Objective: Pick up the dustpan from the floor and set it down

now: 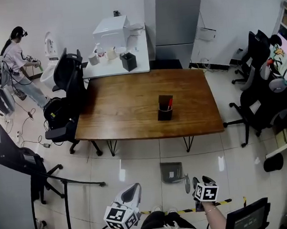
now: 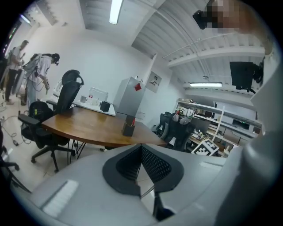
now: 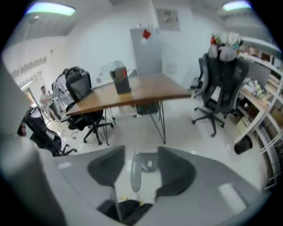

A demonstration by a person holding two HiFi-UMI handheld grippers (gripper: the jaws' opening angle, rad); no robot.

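Grey left hand-held gripper [image 1: 132, 189] and right hand-held gripper [image 1: 201, 179], black-and-white marker cubes [image 1: 121, 217] [image 1: 208, 192].

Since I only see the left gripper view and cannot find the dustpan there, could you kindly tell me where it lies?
Observer: The dustpan lies on the floor, between the person and the near edge of the wooden table.
Operator: Thank you; is the right hand-held gripper holding it?
Observer: No; its jaws stand apart, and the handle shows in the gap with neither pad on it.
Operator: Is anything else on the floor nearby?
Observer: A yellow-and-black tape line runs by the person's feet, nearer than the dustpan.
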